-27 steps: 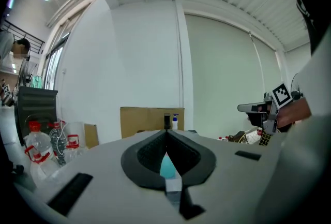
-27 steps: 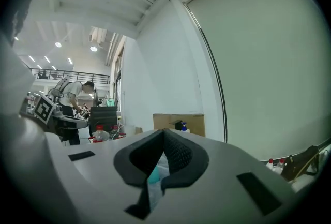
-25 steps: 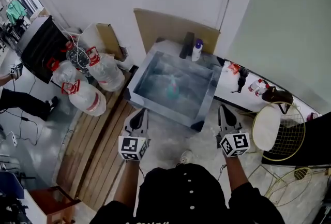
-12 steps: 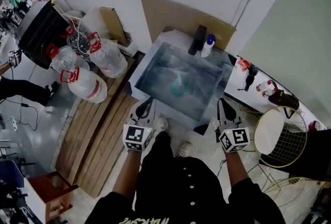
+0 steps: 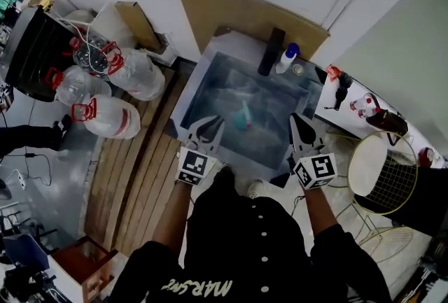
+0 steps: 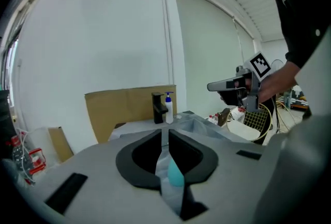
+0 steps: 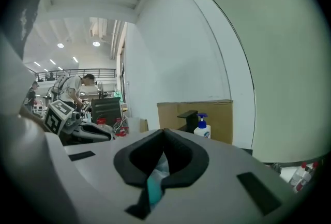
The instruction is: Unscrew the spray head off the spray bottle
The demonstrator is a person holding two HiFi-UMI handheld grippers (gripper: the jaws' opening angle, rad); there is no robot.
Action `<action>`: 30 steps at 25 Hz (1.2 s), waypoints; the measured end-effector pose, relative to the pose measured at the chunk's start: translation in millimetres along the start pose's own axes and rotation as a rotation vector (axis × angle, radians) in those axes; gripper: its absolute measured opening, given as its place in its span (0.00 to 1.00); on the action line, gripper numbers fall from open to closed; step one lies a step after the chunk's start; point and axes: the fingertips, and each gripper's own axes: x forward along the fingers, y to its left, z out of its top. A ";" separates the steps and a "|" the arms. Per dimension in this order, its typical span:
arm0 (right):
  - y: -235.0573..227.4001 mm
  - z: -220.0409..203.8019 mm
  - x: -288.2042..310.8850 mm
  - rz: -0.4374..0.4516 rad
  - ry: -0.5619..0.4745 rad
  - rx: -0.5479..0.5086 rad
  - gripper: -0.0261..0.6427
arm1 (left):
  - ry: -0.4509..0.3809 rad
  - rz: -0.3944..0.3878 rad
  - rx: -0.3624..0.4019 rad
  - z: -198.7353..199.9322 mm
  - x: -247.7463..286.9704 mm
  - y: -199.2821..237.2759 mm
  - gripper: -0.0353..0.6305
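Both grippers, left [image 5: 211, 124] and right [image 5: 299, 124], are shut and empty over the sink's [image 5: 189, 99] near edge, with open basin ahead. The teal spray bottle [image 5: 243, 116] lies mid-basin. A second ago both hung short of that edge.

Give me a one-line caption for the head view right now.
Left gripper and right gripper, both shut, hover over the near edge of the sink; a teal bottle sits inside.
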 end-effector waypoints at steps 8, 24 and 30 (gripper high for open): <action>2.3 -37.8 48.2 0.005 0.066 0.037 0.06 | 0.147 -0.300 0.118 -57.0 57.4 -6.9 0.37; -32.5 -104.1 81.8 -0.001 0.151 0.125 0.06 | 0.379 -0.726 0.346 -152.3 158.5 -64.7 0.58; -25.3 -114.1 92.2 0.006 0.164 0.141 0.06 | 0.373 -0.805 0.382 -176.1 170.0 -76.9 0.59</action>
